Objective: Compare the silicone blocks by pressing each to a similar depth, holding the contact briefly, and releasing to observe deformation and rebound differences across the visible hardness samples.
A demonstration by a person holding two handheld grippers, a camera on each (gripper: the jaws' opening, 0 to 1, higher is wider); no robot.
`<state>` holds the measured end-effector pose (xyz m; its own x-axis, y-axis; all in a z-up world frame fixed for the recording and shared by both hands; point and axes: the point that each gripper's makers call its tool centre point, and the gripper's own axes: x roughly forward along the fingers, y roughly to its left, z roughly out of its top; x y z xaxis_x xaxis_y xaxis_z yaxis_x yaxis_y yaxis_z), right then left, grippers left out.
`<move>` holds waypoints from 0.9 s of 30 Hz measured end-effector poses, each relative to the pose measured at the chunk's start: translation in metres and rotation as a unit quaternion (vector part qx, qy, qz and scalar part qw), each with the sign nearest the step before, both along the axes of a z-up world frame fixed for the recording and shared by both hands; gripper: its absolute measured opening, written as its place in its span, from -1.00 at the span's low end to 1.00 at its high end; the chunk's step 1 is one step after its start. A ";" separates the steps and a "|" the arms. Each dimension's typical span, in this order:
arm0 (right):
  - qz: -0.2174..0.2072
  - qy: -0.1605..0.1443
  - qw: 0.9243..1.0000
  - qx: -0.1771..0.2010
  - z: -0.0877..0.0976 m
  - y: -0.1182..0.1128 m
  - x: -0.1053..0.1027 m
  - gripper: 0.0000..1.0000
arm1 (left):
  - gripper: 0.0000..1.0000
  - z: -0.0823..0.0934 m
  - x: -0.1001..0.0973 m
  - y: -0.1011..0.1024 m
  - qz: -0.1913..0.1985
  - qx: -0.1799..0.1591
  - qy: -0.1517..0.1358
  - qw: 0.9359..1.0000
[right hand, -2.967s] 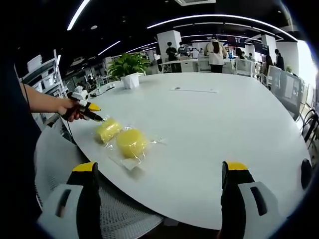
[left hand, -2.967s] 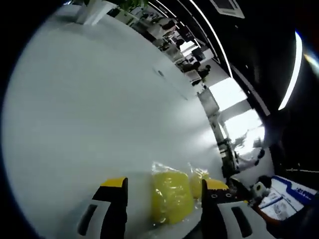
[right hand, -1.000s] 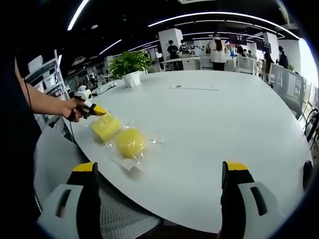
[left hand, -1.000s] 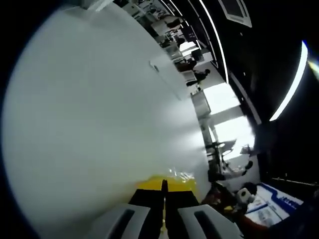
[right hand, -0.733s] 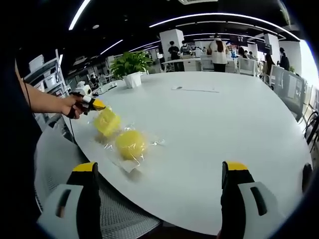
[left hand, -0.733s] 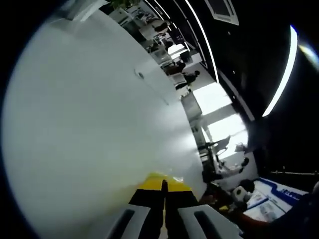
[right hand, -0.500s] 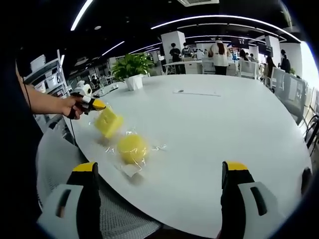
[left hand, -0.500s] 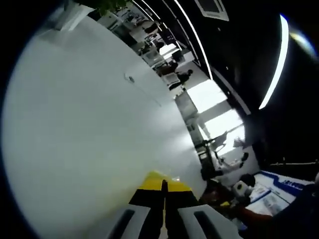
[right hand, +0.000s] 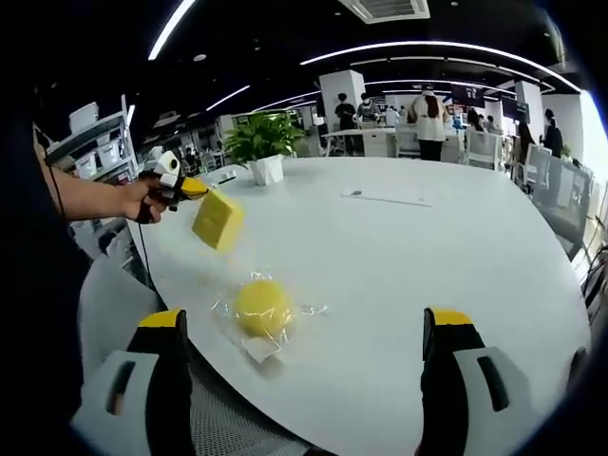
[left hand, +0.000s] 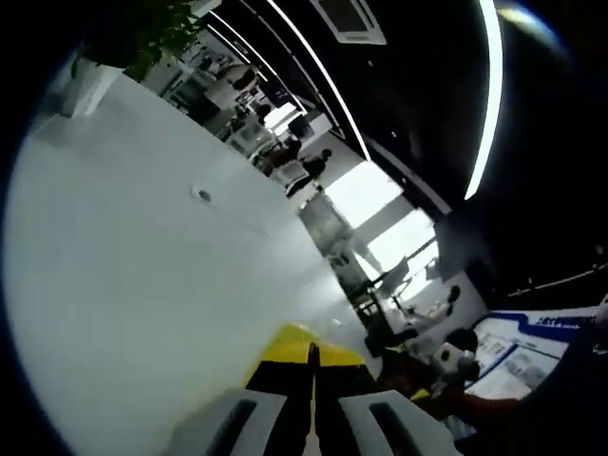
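White table (right hand: 427, 275): left hand-held gripper (right hand: 190, 189) lifts yellow block (right hand: 218, 219), no writing legible.

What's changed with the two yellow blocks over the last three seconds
The left claw shut on the bagged square block and lifted it off the white table. The round block stayed on the table; the right claw stayed open.
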<state>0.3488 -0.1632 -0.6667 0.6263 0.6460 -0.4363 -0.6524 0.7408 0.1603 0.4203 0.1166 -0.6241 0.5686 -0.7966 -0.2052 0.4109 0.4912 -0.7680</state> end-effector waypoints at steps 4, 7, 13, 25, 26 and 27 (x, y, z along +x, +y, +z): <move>0.016 -0.014 1.000 0.002 0.018 0.007 0.005 0.93 | -1.00 0.032 0.006 -0.001 0.002 -0.009 -0.034 0.999; 0.026 -0.025 0.999 0.000 0.029 0.009 0.009 0.93 | -1.00 0.048 0.007 -0.002 0.002 -0.012 -0.048 0.999; 0.043 -0.055 0.998 0.011 0.062 0.022 0.022 0.93 | -1.00 0.085 0.002 -0.010 -0.015 -0.014 -0.085 0.996; 0.105 -0.100 0.988 0.047 0.132 0.061 0.026 0.93 | -1.00 0.155 -0.016 -0.025 -0.043 -0.038 -0.153 0.987; 0.111 -0.106 0.987 0.052 0.140 0.065 0.026 0.93 | -1.00 0.162 -0.018 -0.027 -0.044 -0.042 -0.158 0.986; 0.115 -0.109 0.986 0.055 0.144 0.067 0.027 0.93 | -1.00 0.166 -0.019 -0.028 -0.046 -0.045 -0.161 0.985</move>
<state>0.3754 -0.0959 -0.5227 0.5295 0.8171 -0.2279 -0.8284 0.5560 0.0686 0.4012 0.0889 -0.4582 0.5172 -0.8546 0.0472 0.6793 0.3763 -0.6300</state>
